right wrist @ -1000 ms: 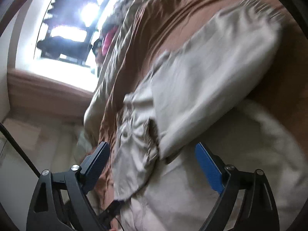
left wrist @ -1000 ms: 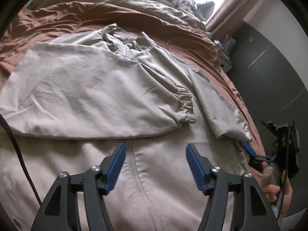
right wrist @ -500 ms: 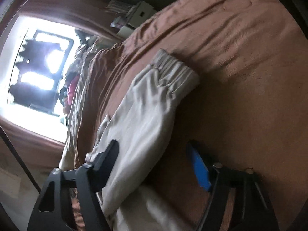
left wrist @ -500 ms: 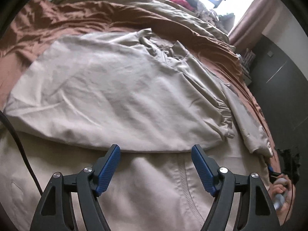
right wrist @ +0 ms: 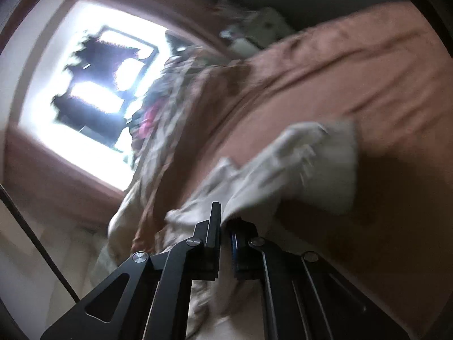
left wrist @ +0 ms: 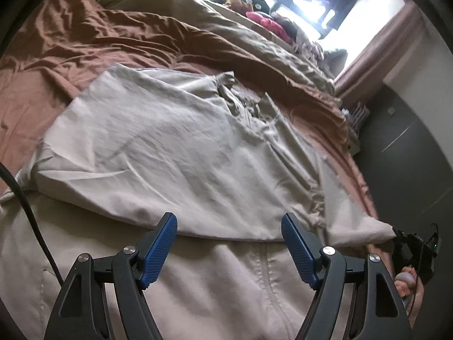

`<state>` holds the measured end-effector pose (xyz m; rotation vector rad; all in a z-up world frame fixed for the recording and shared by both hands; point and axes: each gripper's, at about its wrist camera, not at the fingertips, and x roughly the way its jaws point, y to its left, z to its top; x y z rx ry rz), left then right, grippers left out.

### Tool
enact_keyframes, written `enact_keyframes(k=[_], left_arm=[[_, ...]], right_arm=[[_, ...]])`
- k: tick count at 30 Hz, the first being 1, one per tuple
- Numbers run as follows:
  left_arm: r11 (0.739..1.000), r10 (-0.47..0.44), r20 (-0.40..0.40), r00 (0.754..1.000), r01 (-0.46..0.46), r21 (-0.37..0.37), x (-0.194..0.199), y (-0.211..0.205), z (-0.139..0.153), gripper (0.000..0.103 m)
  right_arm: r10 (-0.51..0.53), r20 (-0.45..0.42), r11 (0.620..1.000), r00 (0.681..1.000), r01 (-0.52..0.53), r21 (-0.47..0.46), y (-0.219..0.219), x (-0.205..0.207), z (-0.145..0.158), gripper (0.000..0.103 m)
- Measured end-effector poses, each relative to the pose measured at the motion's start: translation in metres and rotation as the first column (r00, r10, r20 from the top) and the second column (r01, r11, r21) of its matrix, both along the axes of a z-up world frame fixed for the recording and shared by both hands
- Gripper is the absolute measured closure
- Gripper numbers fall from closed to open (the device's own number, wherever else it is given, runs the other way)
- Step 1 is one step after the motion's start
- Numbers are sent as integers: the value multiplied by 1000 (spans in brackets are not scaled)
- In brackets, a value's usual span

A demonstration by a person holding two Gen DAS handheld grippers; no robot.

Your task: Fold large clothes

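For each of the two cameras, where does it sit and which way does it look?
Left wrist: on the open left gripper, over the beige jacket on the bed, facing the window; the right hand shows.
Right wrist: on the right gripper, low and tilted, shut on the jacket's sleeve.
Both show jacket, bed and window.

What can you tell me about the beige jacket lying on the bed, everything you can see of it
The beige jacket is thin, wrinkled cloth spread over the brown bedsheet. A stitched seam runs down its near part. One large panel is folded across the body; the collar area is bunched at the far end. The sleeve, with a gathered cuff, is clamped by the right gripper. The left gripper hovers open above the fold edge, touching nothing.
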<state>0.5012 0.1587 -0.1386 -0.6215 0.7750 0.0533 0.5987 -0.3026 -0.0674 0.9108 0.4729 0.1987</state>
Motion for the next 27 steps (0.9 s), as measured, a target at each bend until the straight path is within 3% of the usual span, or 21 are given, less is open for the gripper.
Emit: enact_keyframes(k=[8,11,13,18,22,24,27], left_arm=[[996,65,43,997,-63,-60,-14,27,13,26],[992,81,35,996,-77,-97,-16,37,10,26],[987,100,29,995,-96,-129,-19,45,7,26],[978,129,11,992,-125,-167,-24,57,3,26],[971,135,5,991,-131,-200,-26,63,-1,26],[967,140,9,990,-135,-215,-27,65,-1,26],[966,139,16,990,-132,-222,-27,67,-1,26]], right_arm=[[176,118,982,977,-166,-90,85,-3,29,100],[270,131,961,954,-258,-101,101,-13,13,100],[317,131,946,939,-302,-119,114,7,7,100],[460,61,885,886,-451,-117,146,34,-19,100],[488,-65,866,870,-492,-85,165,94,-42,100],[536,-104,840,838,-542,-34,172,108,-55,100],[541,-119,836,833,-548,-38,174,112,-58,99]])
